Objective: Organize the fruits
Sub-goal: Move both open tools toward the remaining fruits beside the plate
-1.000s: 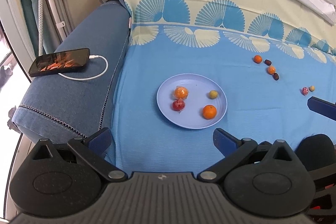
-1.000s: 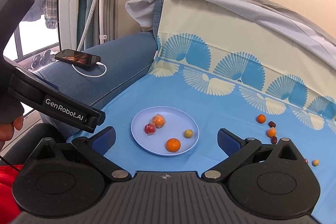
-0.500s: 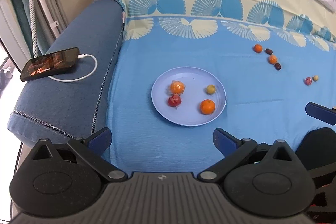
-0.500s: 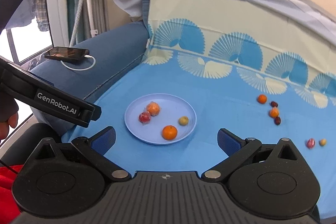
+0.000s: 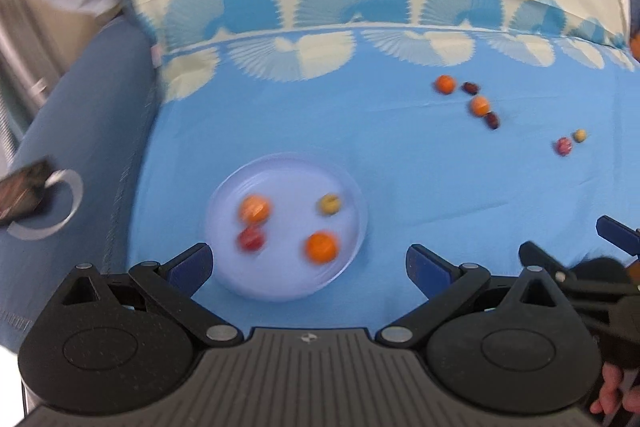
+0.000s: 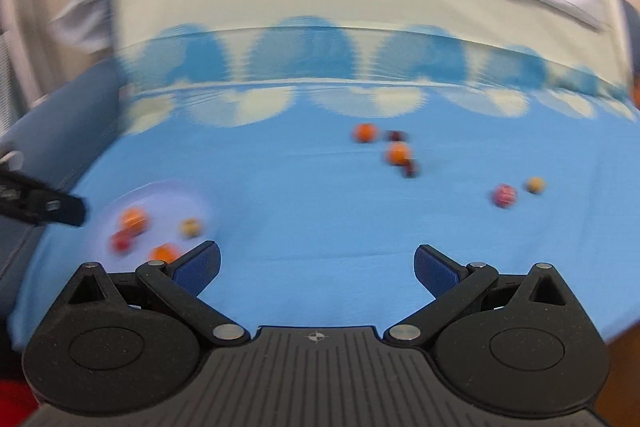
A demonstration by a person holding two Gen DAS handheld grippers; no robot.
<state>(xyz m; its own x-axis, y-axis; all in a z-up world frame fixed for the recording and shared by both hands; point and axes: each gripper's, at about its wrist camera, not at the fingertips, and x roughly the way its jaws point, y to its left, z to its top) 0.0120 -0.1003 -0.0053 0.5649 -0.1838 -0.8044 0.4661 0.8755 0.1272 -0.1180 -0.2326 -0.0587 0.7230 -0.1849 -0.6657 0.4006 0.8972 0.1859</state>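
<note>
The pale plate (image 5: 352,187) lies on the blue sheet (image 5: 280,123) and holds four fruits; six more fruits (image 6: 396,153) lie loose on the sheet, well apart from it. Compared with half a second ago, the right view has swung away from the plate toward these loose fruits and both pictures are now blurred, so I judge the next pick is there. The left gripper (image 5: 309,263) and right gripper (image 6: 318,265) are both spread and empty. Only the left view shows the phone (image 5: 22,187) on the armrest and the whole plate.
</note>
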